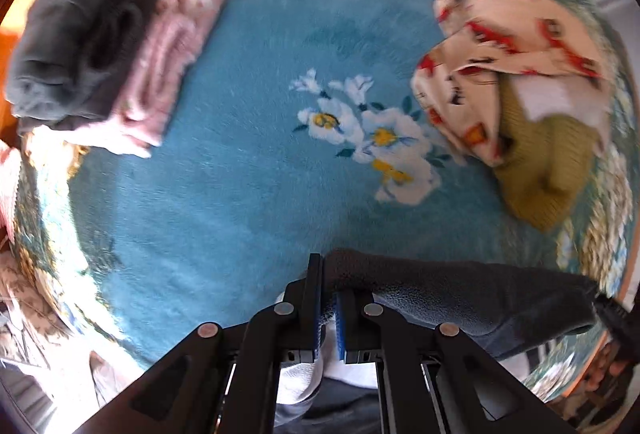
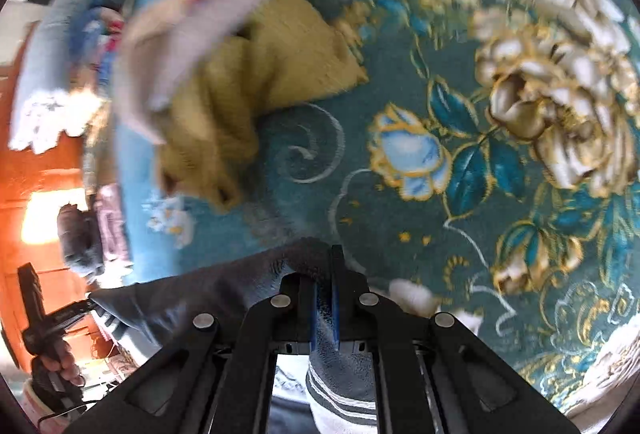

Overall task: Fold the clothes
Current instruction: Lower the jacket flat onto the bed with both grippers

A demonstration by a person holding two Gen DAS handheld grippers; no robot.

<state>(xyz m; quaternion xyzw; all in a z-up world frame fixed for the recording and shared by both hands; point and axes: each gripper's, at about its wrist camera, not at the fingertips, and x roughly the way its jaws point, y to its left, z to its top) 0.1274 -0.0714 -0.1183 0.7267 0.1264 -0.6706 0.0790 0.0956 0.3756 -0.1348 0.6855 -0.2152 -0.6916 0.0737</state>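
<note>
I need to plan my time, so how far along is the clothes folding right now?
Done: a dark grey garment and a pink one lie folded at the rug's edge. In hand: both hand-held grippers, left and right, are shut on a dark striped garment. Left: the patterned cream piece and the olive knit lie crumpled.

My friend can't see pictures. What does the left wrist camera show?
The left gripper is shut on a dark grey garment above a blue flowered rug. Folded grey and pink clothes lie at the left; a patterned cloth and olive sweater lie at the right.
</note>
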